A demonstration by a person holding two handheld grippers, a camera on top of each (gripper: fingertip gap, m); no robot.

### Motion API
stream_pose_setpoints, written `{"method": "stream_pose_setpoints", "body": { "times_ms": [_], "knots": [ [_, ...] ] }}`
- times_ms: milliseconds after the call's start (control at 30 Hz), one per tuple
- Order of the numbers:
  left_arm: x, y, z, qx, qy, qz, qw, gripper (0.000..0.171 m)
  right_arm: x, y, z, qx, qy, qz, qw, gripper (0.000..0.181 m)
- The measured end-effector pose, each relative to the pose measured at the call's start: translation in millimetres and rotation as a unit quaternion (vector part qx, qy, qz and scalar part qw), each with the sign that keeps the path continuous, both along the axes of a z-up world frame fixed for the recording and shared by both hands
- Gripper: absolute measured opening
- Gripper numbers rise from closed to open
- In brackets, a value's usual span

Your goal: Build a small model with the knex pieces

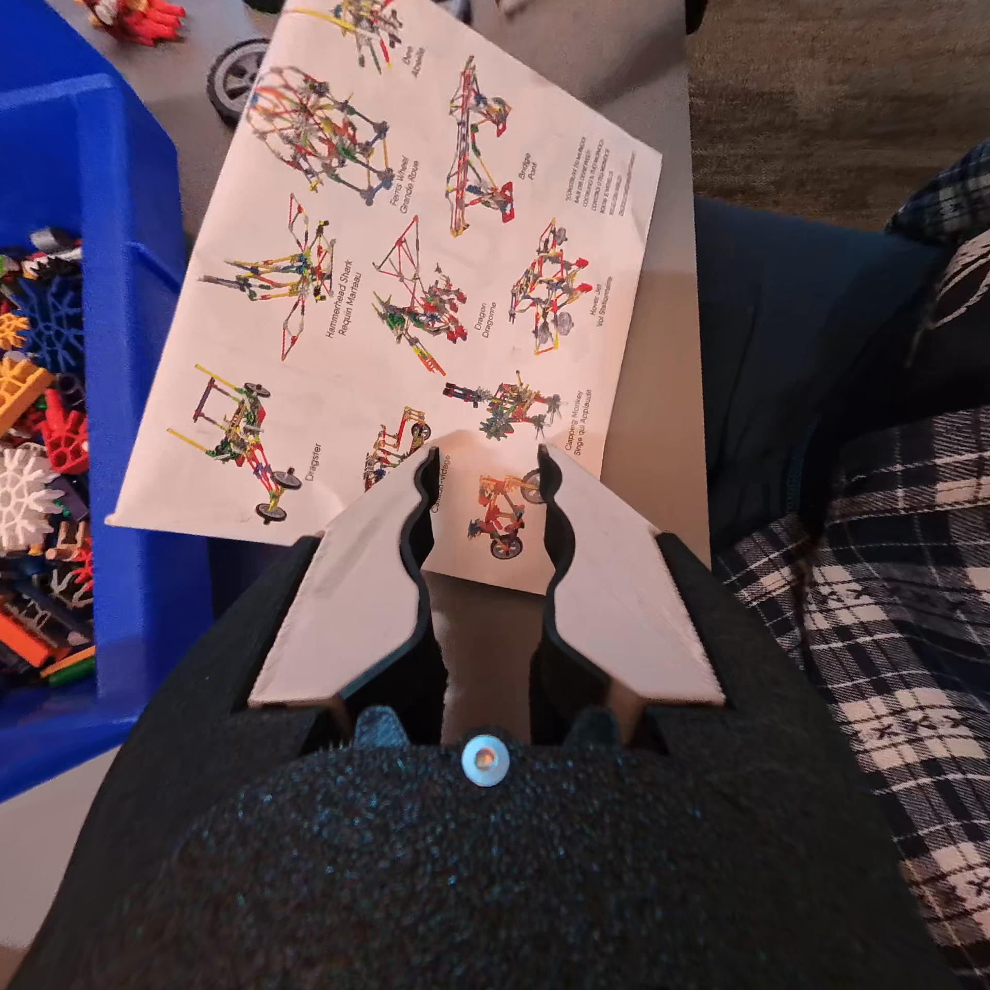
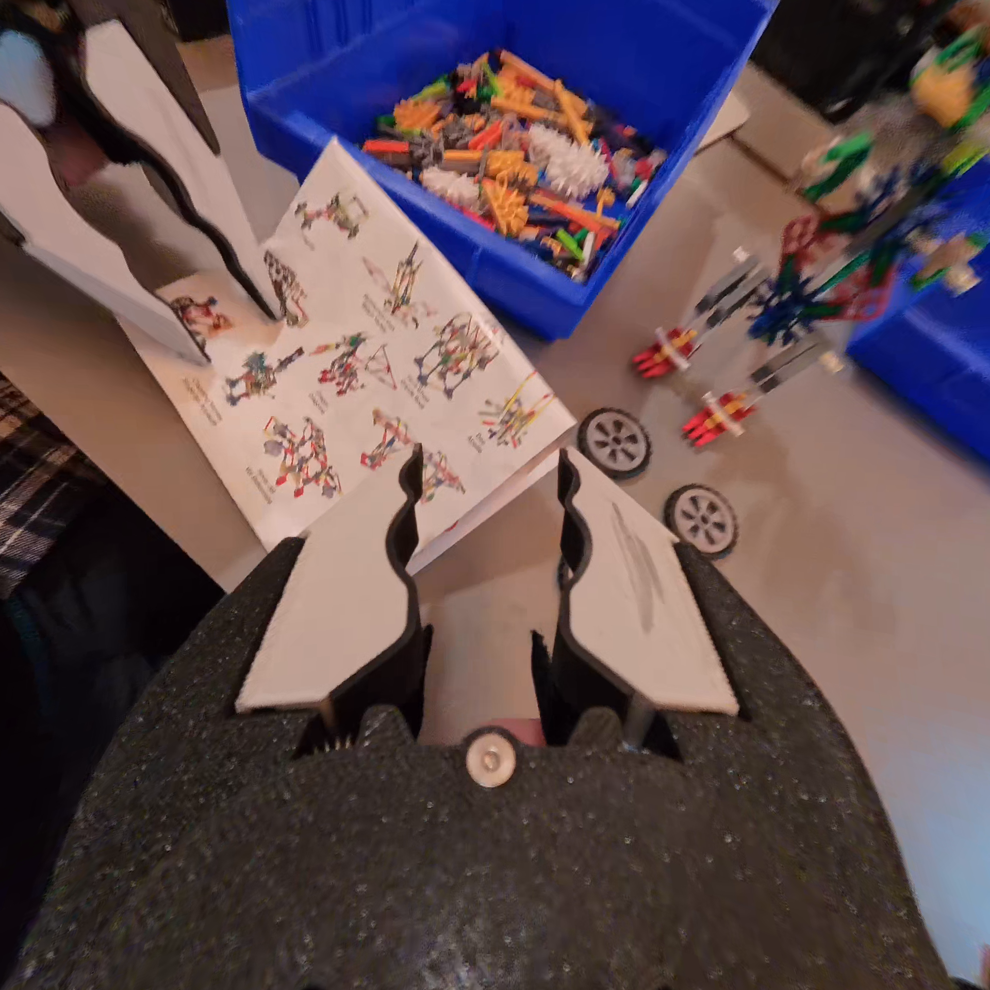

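The printed sheet [image 1: 375, 278] is taken as landmark: its near corner is straddled by the left gripper [image 1: 487, 455], jaws wide and empty, its far edge by the right gripper [image 2: 490, 460], likewise spread, with blue bin [image 2: 535, 300] beside and two wheels [image 2: 616, 443] just beyond.

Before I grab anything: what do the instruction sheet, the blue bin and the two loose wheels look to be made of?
Instruction sheet: paper, matte, printed; it lies flat with one crisp thin edge. Blue bin: moulded plastic, fairly glossy, thick rigid walls with soft highlights. Loose wheels: grey spoked hubs, likely hard plastic; dark tyres may be rubber, too blurred to tell.
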State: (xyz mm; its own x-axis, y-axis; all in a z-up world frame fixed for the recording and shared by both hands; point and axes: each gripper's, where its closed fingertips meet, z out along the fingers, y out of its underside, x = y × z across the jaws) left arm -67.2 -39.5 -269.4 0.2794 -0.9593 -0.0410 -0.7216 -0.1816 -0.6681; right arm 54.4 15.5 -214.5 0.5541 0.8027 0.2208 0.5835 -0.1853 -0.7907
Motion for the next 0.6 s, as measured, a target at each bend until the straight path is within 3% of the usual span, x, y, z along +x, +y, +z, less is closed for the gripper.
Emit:
{"method": "stream_pose_setpoints", "body": {
  "times_ms": [133, 233, 367, 433, 600],
  "knots": [
    [5, -9, -5, -0.014, 0.005, -0.019, 1.0, 0.032, -16, -2, 18, 0.045, 0.017, 0.027, 0.998, 0.037],
    [7, -11, -7, -0.016, 0.01, -0.022, 1.0, 0.031, -27, 3, -3, 0.026, 0.001, 0.045, 0.999, 0.031],
    [7, -15, -6, -0.021, 0.012, -0.03, 0.999, 0.027, -25, 14, -56, -0.016, -0.074, 0.032, 0.997, 0.021],
    [7, -16, -6, -0.022, 0.011, -0.034, 0.999, 0.026, -29, 12, -64, -0.034, -0.062, 0.036, 0.997, 0.007],
    [8, 0, 11, 0.006, -0.025, -0.007, 1.0, 0.026, -29, 12, -64, -0.062, -0.052, 0.034, 0.996, 0.007]
  ]
}}
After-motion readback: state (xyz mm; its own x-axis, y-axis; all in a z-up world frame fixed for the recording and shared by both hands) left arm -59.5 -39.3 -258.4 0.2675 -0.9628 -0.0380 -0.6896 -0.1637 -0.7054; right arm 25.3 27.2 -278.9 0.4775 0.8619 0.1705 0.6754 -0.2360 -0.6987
